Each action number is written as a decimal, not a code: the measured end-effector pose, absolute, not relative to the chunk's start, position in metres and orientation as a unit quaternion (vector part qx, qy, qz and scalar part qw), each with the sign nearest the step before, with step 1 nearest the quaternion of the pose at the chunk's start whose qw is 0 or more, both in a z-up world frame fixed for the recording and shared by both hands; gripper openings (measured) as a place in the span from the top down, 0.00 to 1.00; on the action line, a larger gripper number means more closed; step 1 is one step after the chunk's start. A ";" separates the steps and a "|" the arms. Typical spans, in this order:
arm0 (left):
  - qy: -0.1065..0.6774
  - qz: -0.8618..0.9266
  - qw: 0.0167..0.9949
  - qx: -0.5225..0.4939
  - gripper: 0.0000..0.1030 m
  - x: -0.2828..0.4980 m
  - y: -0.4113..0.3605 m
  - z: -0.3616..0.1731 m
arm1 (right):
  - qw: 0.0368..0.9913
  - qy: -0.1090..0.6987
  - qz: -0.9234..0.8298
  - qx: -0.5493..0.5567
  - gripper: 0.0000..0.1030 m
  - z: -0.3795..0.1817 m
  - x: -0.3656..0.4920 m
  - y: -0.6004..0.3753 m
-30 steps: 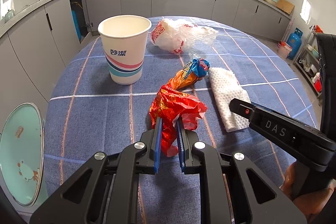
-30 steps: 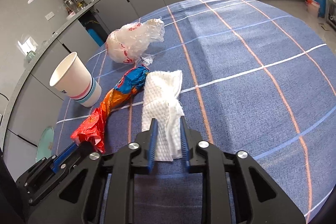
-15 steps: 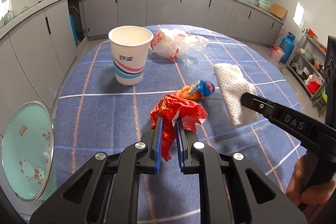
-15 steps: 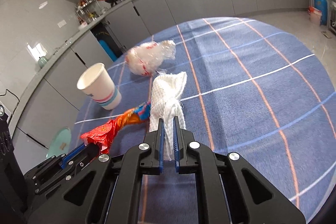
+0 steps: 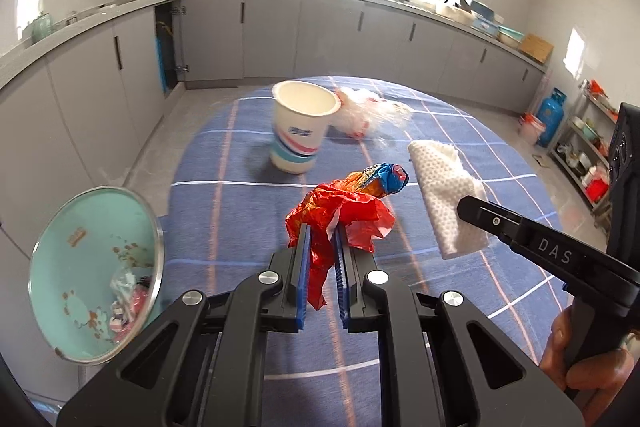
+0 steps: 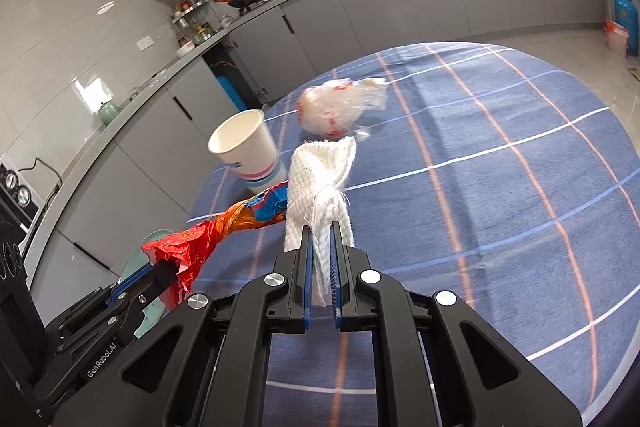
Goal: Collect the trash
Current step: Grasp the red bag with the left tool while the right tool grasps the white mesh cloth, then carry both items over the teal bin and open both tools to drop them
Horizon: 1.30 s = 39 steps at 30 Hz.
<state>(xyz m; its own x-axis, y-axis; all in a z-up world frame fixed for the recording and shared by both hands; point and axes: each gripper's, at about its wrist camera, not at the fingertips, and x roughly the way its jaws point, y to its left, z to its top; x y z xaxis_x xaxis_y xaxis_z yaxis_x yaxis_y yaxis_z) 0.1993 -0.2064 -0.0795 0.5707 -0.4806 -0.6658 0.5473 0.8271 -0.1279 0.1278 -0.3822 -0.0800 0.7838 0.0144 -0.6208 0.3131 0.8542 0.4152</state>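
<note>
**Both grippers lifted, each clenched on trash**

Left gripper (image 5: 320, 247) raised over the table (image 5: 248, 267), jaws clamped on a red wrapper (image 5: 340, 211) dangling between them. Right gripper (image 6: 320, 251) alongside, jaws pinching a white cloth (image 6: 316, 183). Teal bin (image 5: 80, 267) at left. Farther off: paper cup (image 5: 300, 131), crumpled plastic bag (image 5: 364, 111).

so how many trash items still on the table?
2: the paper cup standing at the far side, and the crumpled plastic bag just behind it. More could be hidden below the fingers.
</note>
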 end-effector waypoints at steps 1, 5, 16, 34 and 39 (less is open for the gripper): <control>0.360 -0.286 0.887 0.046 0.88 0.200 -0.202 -0.078 | 0.909 0.319 -0.079 0.255 0.91 -0.079 0.129 -0.379; 0.358 -0.269 0.893 0.043 0.88 0.203 -0.185 -0.075 | 0.912 0.321 -0.065 0.247 0.91 -0.077 0.135 -0.362; 0.355 -0.217 0.909 0.021 0.88 0.211 -0.138 -0.074 | 0.918 0.326 -0.035 0.224 0.91 -0.068 0.156 -0.323; 0.346 -0.082 0.934 -0.014 0.88 0.235 -0.039 -0.072 | 0.923 0.339 0.060 0.171 0.91 -0.058 0.204 -0.228; 0.355 -0.053 0.933 -0.022 0.88 0.242 -0.022 -0.080 | 0.921 0.348 0.075 0.157 0.92 -0.063 0.220 -0.203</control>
